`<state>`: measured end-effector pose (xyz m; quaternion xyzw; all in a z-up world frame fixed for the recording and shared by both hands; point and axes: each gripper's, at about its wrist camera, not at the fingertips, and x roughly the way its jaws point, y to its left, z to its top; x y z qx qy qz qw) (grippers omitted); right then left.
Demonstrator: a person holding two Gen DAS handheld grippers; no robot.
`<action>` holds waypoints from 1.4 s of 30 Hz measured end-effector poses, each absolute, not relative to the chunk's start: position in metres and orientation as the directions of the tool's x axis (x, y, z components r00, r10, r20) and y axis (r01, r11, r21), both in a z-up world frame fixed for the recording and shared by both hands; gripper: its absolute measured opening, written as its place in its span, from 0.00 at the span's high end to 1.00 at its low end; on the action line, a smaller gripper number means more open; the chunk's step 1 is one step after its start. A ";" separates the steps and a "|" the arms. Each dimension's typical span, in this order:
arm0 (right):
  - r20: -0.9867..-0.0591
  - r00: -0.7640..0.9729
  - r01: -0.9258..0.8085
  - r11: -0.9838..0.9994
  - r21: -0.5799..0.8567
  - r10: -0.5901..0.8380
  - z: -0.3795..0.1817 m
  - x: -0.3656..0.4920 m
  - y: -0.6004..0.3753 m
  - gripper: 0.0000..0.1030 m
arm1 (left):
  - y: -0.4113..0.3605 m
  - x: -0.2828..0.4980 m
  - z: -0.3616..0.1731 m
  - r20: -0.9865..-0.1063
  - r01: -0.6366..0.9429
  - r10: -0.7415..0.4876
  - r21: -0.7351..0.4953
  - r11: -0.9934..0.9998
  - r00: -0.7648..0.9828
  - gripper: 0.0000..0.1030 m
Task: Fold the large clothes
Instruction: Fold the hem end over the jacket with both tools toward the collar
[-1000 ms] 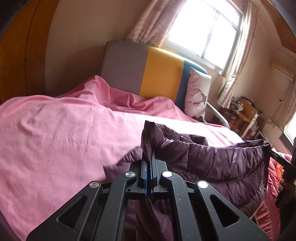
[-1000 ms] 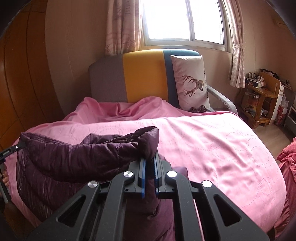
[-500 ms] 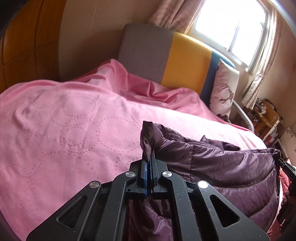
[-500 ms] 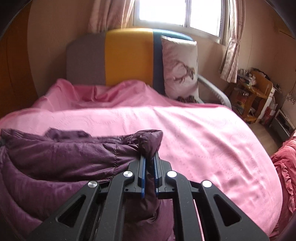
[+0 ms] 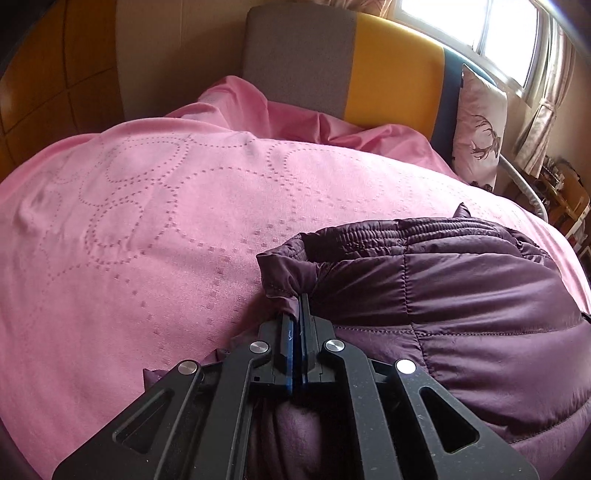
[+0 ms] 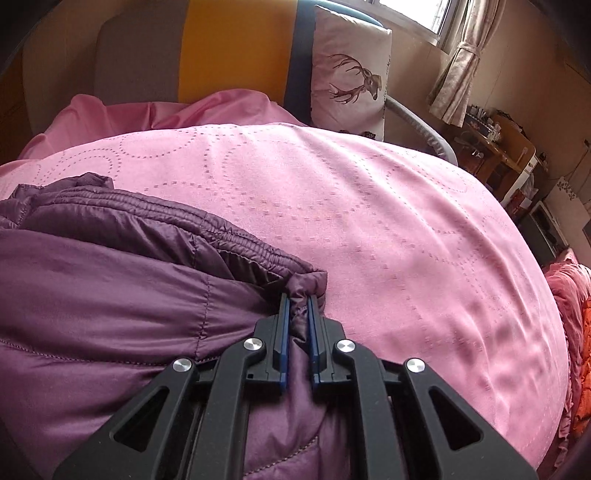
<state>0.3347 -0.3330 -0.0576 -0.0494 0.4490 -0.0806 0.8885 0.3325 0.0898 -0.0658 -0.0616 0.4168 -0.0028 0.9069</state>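
writing: none readable on either view; no brand or label on the jacket or the tongs.
jacket (image 5: 461, 295): dark purple quilted puffer, lying on the pink bedspread (image 5: 147, 240), near side of the bed. Ribbed elastic band along its far edge.
left gripper (image 5: 297, 314): blue pads pressed together on a bunched corner of the jacket, at the jacket's left end. Clamped on fabric.
right gripper (image 6: 297, 314): pinches the jacket's right corner; its jaws have just been opening a little, small gap between the pads filled with fabric, pads touching it on both sides.
bedspread detail: dotted circle pattern, rumpled at the far end against the headboard.
headboard (image 5: 369, 66): grey, yellow and blue panels, far side.
pillow (image 6: 347, 77): white with a deer print, upright against the headboard's right end.
hidden: near part of the jacket is under the gripper frames in both views; the person's hands are out of view.
cut off: window (image 5: 461, 26) at the top edge, blown out by light.
hard to make out: clutter on the wooden desk (image 6: 495, 147) at far right, too small to tell. Red-orange cloth (image 6: 576, 332) at the right edge, only partly seen.
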 end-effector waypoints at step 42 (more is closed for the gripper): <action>-0.723 0.619 0.085 0.889 0.449 0.306 0.006 0.024 -0.446 0.63 | 0.168 0.061 -0.052 -0.665 0.082 -0.446 -0.503 0.860 0.599 0.54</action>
